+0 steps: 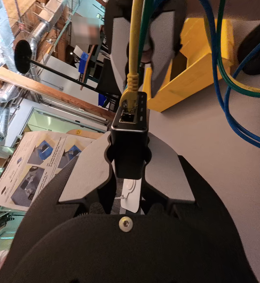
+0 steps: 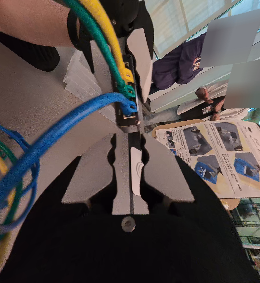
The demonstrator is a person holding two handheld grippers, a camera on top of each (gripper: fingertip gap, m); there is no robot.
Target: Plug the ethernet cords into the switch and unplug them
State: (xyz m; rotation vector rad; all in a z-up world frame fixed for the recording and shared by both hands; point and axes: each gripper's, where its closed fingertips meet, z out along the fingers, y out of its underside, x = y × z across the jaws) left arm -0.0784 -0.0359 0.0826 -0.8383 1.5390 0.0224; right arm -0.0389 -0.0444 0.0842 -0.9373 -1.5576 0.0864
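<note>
My left gripper (image 1: 129, 137) is shut on a black switch (image 1: 129, 147), pads pressed on both its sides, and holds it upright above the grey table (image 1: 203, 153). The nearest port (image 1: 127, 119) is empty. A yellow plug (image 1: 131, 85) sits in the port behind it. In the right wrist view the switch (image 2: 126, 121) carries a blue plug (image 2: 127, 107), a green plug (image 2: 126, 90) and a yellow plug (image 2: 127, 75). My right gripper (image 2: 127, 135) is open and empty, its tips just short of the switch's blue-plug end. The left gripper's finger (image 2: 141, 61) shows at the far end.
Loose blue, green and yellow cable loops (image 2: 11, 168) hang at the left. A yellow bin (image 1: 195, 68) stands on the table. A printed instruction sheet (image 2: 210, 153) lies beyond the table edge. A white card (image 2: 136, 171) shows behind my fingers. People (image 2: 180, 64) sit beyond. Tip to tip, the grippers are about 5 cm apart.
</note>
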